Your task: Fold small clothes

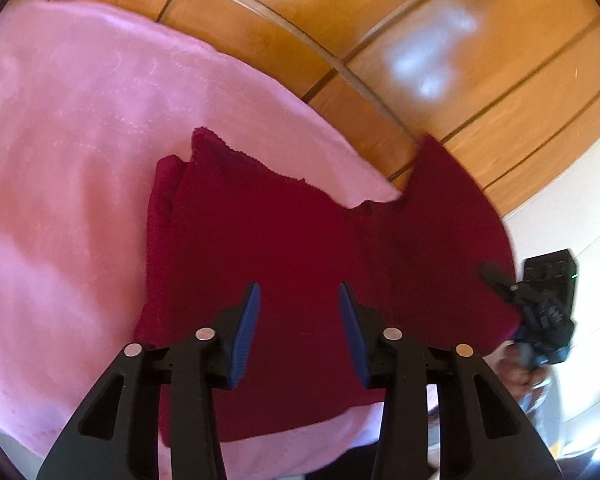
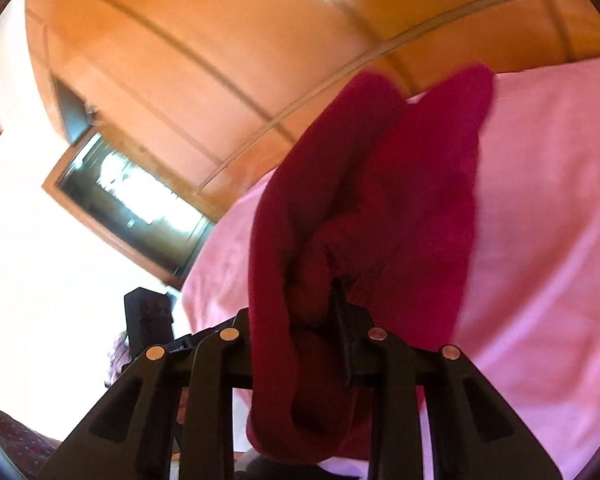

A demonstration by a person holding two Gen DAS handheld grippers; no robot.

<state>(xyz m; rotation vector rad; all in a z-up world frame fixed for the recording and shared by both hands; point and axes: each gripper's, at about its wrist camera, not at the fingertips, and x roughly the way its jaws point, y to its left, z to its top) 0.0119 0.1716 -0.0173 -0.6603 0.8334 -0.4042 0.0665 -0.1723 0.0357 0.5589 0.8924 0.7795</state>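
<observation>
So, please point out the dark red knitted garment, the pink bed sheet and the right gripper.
Dark red knitted garment (image 1: 284,240): left wrist view, flat middle.
Pink bed sheet (image 1: 80,140): left wrist view, bare area.
Right gripper (image 2: 320,320): right wrist view, between fingertips, cloth-covered.

No readable text, labels, brands, numbers or signs anywhere in either view

Dark red garment (image 1: 284,248), plain pink cloth (image 1: 80,152) under it, orange-brown wood panels (image 1: 480,92), blue pads (image 1: 246,332) on black left gripper (image 1: 300,332)
</observation>
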